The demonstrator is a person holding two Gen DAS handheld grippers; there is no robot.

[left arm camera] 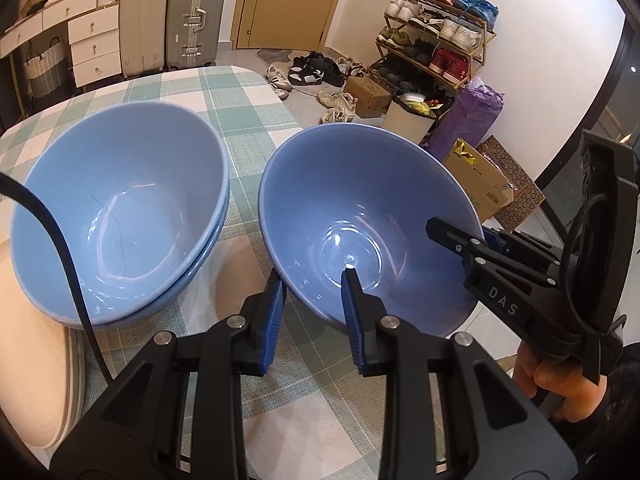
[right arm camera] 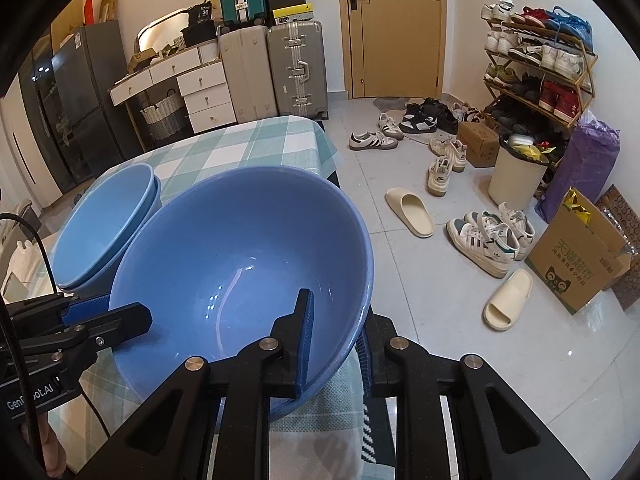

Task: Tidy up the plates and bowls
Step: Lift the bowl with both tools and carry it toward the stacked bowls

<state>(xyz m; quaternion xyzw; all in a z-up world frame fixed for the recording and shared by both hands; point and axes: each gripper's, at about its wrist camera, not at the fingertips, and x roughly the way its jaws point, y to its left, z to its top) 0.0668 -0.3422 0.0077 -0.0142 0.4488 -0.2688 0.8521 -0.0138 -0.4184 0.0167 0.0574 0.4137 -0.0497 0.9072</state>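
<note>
Blue bowl (left arm camera: 360, 216) hung tilted above checked tablecloth (left arm camera: 248, 128), near table's edge. Left gripper (left arm camera: 314, 304) clamped near rim; right gripper (right arm camera: 334, 340) clamped opposite rim, one pad inside, one outside. Stack of two blue bowls (left arm camera: 116, 216) sat just beside, apart.

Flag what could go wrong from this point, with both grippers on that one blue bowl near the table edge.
1. The tilted blue bowl is pinched only at its rim by the left gripper and right gripper; glazed ceramic could slip.
2. It hangs partly past the table edge over tiled floor; a drop would likely break it.
3. Swinging it toward the stacked bowls risks a rim knock or chip.
</note>
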